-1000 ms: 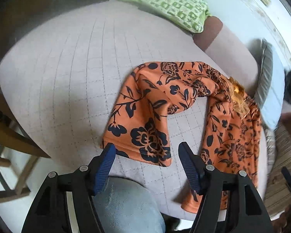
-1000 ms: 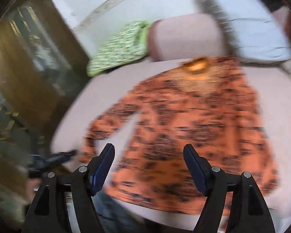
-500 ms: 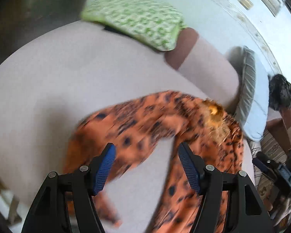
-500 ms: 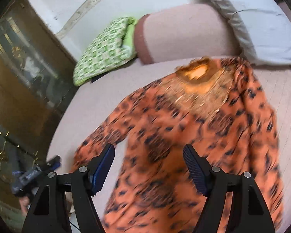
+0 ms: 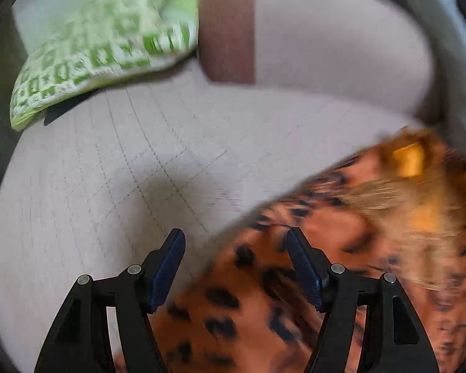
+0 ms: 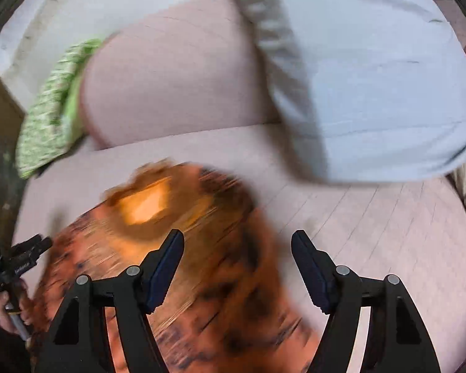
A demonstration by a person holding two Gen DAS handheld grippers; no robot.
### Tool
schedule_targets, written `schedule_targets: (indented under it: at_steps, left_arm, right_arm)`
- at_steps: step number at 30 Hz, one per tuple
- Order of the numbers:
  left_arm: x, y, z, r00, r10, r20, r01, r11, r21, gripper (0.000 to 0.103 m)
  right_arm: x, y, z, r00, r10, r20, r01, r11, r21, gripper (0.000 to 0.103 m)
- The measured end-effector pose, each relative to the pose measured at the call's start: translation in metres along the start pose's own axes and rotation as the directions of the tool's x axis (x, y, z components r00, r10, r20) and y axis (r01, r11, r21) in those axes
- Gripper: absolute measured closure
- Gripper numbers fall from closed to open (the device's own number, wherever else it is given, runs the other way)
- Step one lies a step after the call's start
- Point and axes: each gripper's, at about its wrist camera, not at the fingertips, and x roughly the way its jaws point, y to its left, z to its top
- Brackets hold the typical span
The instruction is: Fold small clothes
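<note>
both tools wide, empty: left tool point(image 5: 234, 267) & right tool point(image 6: 237, 269) over orange top point(image 6: 202, 248).

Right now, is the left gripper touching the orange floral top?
Cannot tell. In the left wrist view the left gripper stands open over the orange floral top's shoulder edge, but motion blur hides any contact or gap.

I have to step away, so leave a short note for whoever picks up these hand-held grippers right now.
Left hand-held gripper: open, empty, over the top's left edge.
Right hand-held gripper: open, empty, over its right edge.
The orange floral top lies on the pink sofa seat, neckline toward the backrest.
Done: no fold visible; frames are blurred.
Left: grasp the top and fold it.
</note>
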Motion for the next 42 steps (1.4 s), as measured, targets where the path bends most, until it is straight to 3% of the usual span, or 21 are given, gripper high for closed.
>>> schedule_targets:
  at_steps: [2,4,5,6,7,11,13,16,19,22,23,25,26,27,29,32,33,36,38,40,42]
  left_arm:
    - [0.024,-0.001,0.005,0.999,0.006,-0.045,-0.006,1.000,0.003,0.042]
    - [0.032,0.001,0.004,0.994,-0.100,-0.043,0.099,0.994,-0.039,0.054]
    - [0.033,0.001,0.003,0.992,-0.124,-0.032,0.122,0.991,-0.047,0.067]
    - [0.036,0.000,0.002,0.988,-0.151,-0.029,0.149,0.988,-0.041,0.096]
    - [0.036,-0.001,0.002,0.987,-0.160,-0.029,0.159,0.987,-0.034,0.100]
    - [0.018,0.001,0.017,0.993,-0.100,0.068,0.100,0.995,-0.001,0.101]
    - [0.002,0.014,0.035,0.984,-0.116,0.135,0.124,0.991,-0.050,0.101]
    - [-0.007,0.020,0.061,0.972,-0.076,0.222,0.091,0.994,-0.059,0.101]
    - [0.018,0.014,0.081,0.979,-0.037,0.200,0.060,0.992,-0.114,0.097]
    - [0.061,-0.006,0.081,0.997,0.064,0.033,-0.062,0.996,-0.062,0.091]
    - [0.060,-0.009,0.075,0.997,0.075,0.028,-0.074,0.996,-0.042,0.091]
    - [0.030,-0.002,0.050,0.992,0.025,0.122,-0.022,0.999,-0.032,0.091]
    - [0.014,0.010,0.035,0.989,-0.005,0.147,0.012,0.999,-0.049,0.087]
    - [-0.007,0.029,0.015,0.984,-0.044,0.170,0.060,0.994,-0.095,0.071]
    - [-0.048,0.071,-0.028,0.972,-0.077,0.222,0.131,0.962,-0.239,0.044]
    - [-0.101,0.129,-0.100,0.958,-0.015,0.287,0.148,0.883,-0.446,0.033]
    - [-0.114,0.149,-0.133,0.961,0.018,0.275,0.133,0.843,-0.520,0.033]
    - [-0.137,0.170,-0.198,0.971,0.069,0.230,0.091,0.782,-0.616,0.033]
    - [-0.140,0.175,-0.234,0.982,0.072,0.176,0.060,0.760,-0.648,0.033]
    - [-0.129,0.177,-0.270,0.994,0.016,0.109,0.062,0.740,-0.670,0.035]
    - [-0.125,0.174,-0.283,0.995,-0.041,0.087,0.088,0.752,-0.653,0.035]
  right_arm:
    - [0.017,-0.008,0.000,0.997,0.073,-0.022,-0.072,0.997,0.033,0.042]
    - [0.028,-0.009,-0.003,0.993,0.103,-0.055,-0.102,0.995,0.019,0.067]
    - [0.031,-0.011,-0.004,0.992,0.110,-0.068,-0.108,0.994,0.027,0.091]
    - [0.034,-0.017,-0.006,0.989,0.125,-0.076,-0.121,0.991,0.055,0.092]
    - [0.033,-0.022,-0.008,0.989,0.134,-0.066,-0.129,0.988,0.080,0.092]
    - [0.004,-0.042,-0.007,0.991,0.131,0.033,-0.134,0.985,0.107,0.094]
    - [-0.009,-0.052,-0.002,0.991,0.109,0.074,-0.116,0.987,0.113,0.094]
    - [-0.014,-0.064,0.010,0.993,0.071,0.099,-0.082,0.991,0.110,0.094]
    - [0.004,-0.063,0.013,0.997,0.061,0.057,-0.067,0.991,0.115,0.094]
    - [0.038,-0.044,0.001,0.995,-0.066,-0.075,0.065,0.998,-0.017,0.082]
    - [0.033,-0.040,-0.004,0.995,-0.077,-0.070,0.075,0.997,-0.030,0.082]
    - [-0.001,-0.034,-0.016,0.998,-0.064,0.000,0.064,0.998,-0.009,0.077]
    - [-0.024,-0.028,-0.025,0.998,-0.050,0.048,0.050,0.999,-0.001,0.062]
    - [-0.051,-0.020,-0.037,0.993,-0.032,0.110,0.031,0.999,0.004,0.041]
    - [-0.101,0.004,-0.067,0.977,0.034,0.211,-0.032,0.999,-0.010,0.023]
    - [-0.144,0.059,-0.114,0.953,0.226,0.202,-0.217,0.974,-0.066,0.023]
    - [-0.154,0.077,-0.129,0.938,0.285,0.195,-0.274,0.958,-0.082,0.023]
    - [-0.173,0.145,-0.173,0.893,0.434,0.121,-0.419,0.898,-0.132,0.023]
    - [-0.175,0.191,-0.201,0.860,0.508,0.054,-0.494,0.854,-0.160,0.023]
    - [-0.171,0.229,-0.222,0.850,0.526,-0.008,-0.517,0.833,-0.196,0.023]
    - [-0.162,0.268,-0.240,0.840,0.531,-0.110,-0.541,0.809,-0.229,0.023]
